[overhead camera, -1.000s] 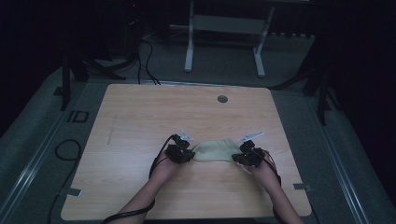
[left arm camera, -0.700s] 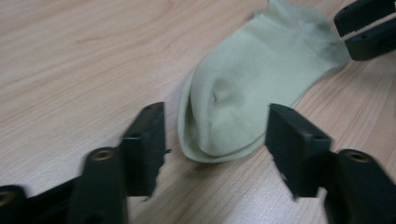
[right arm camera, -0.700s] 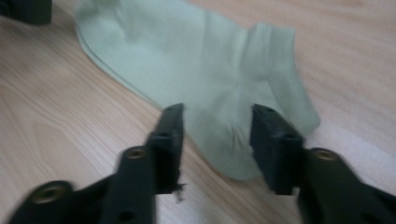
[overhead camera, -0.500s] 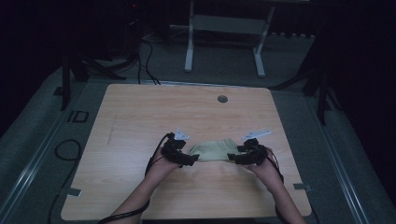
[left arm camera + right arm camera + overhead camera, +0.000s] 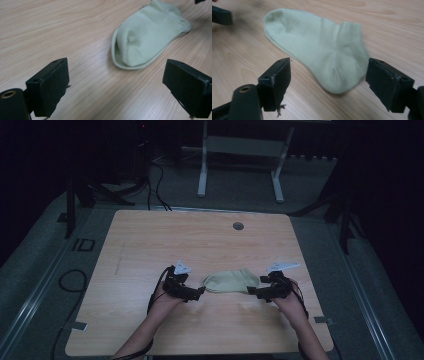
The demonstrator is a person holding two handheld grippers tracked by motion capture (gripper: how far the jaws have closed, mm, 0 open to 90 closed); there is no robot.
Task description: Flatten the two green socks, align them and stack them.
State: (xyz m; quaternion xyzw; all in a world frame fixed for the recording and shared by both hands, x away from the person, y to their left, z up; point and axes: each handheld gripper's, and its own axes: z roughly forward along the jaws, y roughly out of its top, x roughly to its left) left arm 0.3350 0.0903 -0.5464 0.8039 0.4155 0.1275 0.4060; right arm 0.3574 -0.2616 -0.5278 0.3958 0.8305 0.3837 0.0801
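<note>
Sock (image 5: 231,281) flat on table (image 5: 150,245), between two open, empty claws

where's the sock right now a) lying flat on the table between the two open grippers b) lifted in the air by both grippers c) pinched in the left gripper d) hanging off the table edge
a: the pale green sock lies flat on the table, with the left gripper and right gripper at either end, both open and clear of it.

The high view is dimly lit with black surroundings, while the gripper views are evenly lit, with the near jaws slightly blurred.
</note>
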